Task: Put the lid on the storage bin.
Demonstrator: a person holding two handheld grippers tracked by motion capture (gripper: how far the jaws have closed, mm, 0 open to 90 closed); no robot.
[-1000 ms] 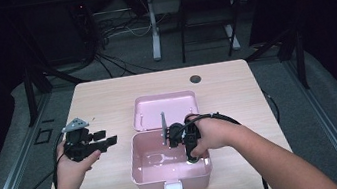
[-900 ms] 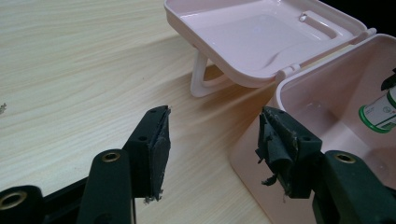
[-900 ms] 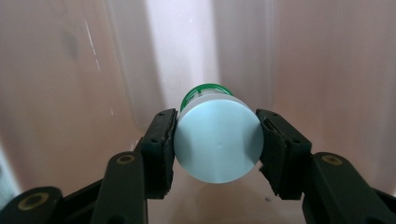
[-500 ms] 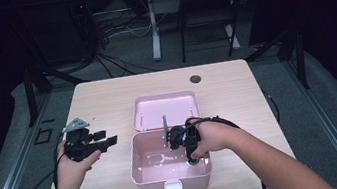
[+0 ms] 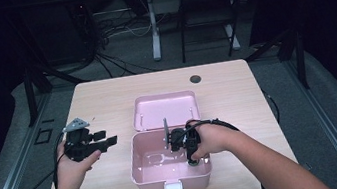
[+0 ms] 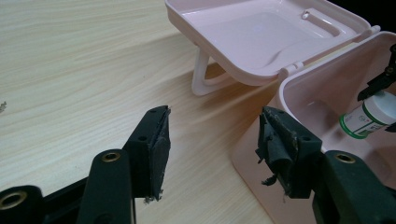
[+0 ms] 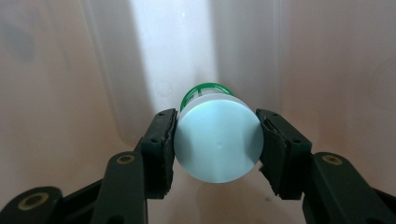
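right gripper (image 7: 217, 144) pinches the white bottle (image 7: 217, 142) by its cap inside the pink box (image 5: 144, 179)

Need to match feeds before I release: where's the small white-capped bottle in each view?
High view: bottle hidden mostly under the right tool, inside the pink box, right side.
Left gripper view: far right edge, inside the box.
Right gripper view: centre, cap between the jaws.
Shared landmark: the pink box.

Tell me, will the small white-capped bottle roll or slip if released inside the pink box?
The bottle is round and smooth, so it may roll if laid down. The right gripper clamps its cap; hard plastic could slip. It looks light.
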